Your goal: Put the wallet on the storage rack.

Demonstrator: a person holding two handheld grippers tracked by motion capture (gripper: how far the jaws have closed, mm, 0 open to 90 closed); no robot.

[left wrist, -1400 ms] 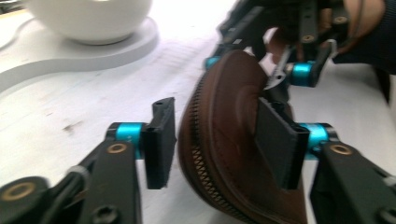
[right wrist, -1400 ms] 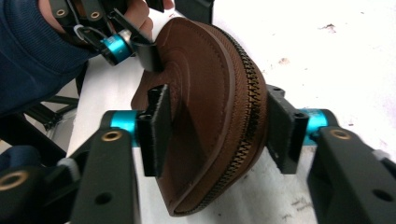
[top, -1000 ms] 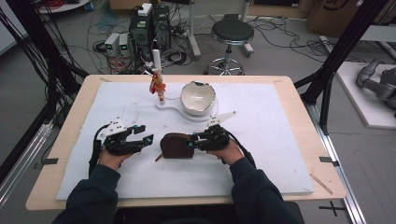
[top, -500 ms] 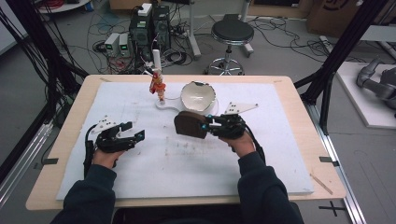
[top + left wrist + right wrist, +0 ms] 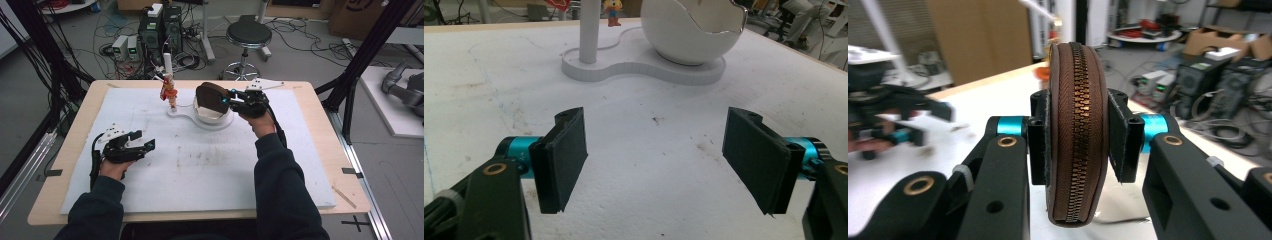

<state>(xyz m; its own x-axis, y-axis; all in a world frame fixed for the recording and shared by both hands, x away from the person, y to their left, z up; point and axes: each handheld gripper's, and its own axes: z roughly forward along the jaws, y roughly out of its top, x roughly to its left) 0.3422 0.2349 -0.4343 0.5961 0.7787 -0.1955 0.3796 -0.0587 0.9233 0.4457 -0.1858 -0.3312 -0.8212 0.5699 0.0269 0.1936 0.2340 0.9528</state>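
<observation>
Round stool (image 5: 248, 36), computer towers (image 5: 161, 27), cardboard boxes (image 5: 361, 17)

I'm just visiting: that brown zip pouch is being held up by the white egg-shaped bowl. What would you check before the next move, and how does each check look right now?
1. Pouch clamped between the right gripper jaws: ok.
2. Zipper shut along the visible edge: ok.
3. Pouch above the white bowl: ok in the high view; exact height cannot tell.
4. Bowl's inside free: cannot tell, the pouch hides it.
5. Left gripper open, holding nothing, away from the bowl: ok.
6. Figurine on the stand clear of the pouch: ok.
</observation>
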